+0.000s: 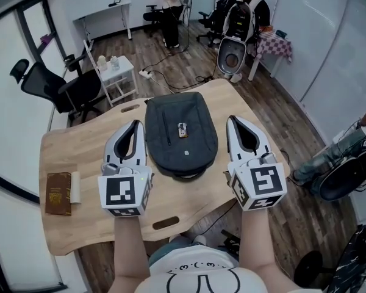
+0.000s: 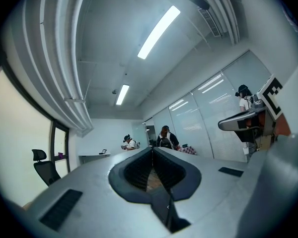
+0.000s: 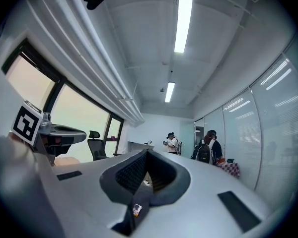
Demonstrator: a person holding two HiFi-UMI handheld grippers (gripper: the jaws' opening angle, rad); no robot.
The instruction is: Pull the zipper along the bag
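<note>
Two forearms (image 1: 129, 243) reach out level over a wooden desk (image 1: 79, 151), each holding a gripper that points away from the person. The left gripper (image 1: 136, 124) sits just left of the bag (image 1: 180, 148) and the right gripper (image 1: 232, 119) just right of it. Both grippers are clenched shut, with nothing between their jaws. The dark bag lies flat mid-desk between the grippers. Its zipper (image 1: 168, 132) runs lengthwise down the front, and a small tag (image 1: 182, 130) lies on top. Well left of the bag, near the desk edge, lies a brown book (image 1: 58, 193). Beyond the bag stand a black chair (image 1: 55, 87) and a white side table (image 1: 119, 72), with people further off
</note>
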